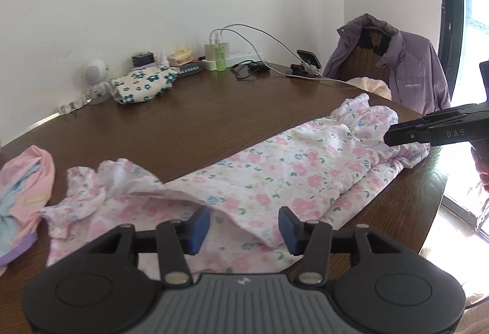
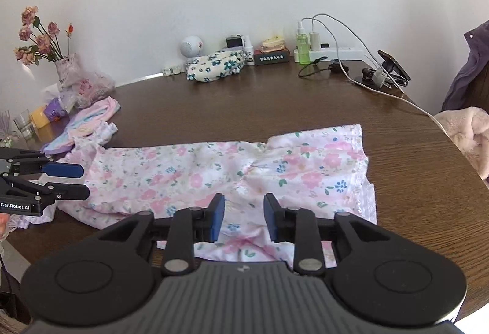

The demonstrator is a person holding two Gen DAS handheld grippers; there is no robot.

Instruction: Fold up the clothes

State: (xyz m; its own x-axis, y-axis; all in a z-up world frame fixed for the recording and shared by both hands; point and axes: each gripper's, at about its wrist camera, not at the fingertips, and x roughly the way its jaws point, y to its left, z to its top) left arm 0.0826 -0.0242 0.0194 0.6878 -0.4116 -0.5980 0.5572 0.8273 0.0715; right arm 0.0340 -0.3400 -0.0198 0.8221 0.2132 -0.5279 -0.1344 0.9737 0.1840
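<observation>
A white garment with pink flowers point(image 1: 259, 181) lies spread on the round brown table point(image 1: 189, 126), partly folded lengthwise; it also shows in the right wrist view point(image 2: 214, 175). My left gripper point(image 1: 244, 227) is open and empty, its blue pads just above the garment's near edge. My right gripper point(image 2: 244, 217) is open and empty over the garment's near edge. In the left wrist view the right gripper point(image 1: 394, 136) reaches in from the right over the ruffled end. In the right wrist view the left gripper point(image 2: 82, 181) hovers at the garment's left end.
A pink and blue garment point(image 1: 24, 190) lies at the table's left. A folded blue-flowered cloth point(image 2: 214, 64), bottles, a power strip with cables point(image 2: 336, 55) and a phone stand sit at the back. A vase of flowers point(image 2: 67, 71) stands left. A purple jacket point(image 1: 412, 71) hangs on a chair.
</observation>
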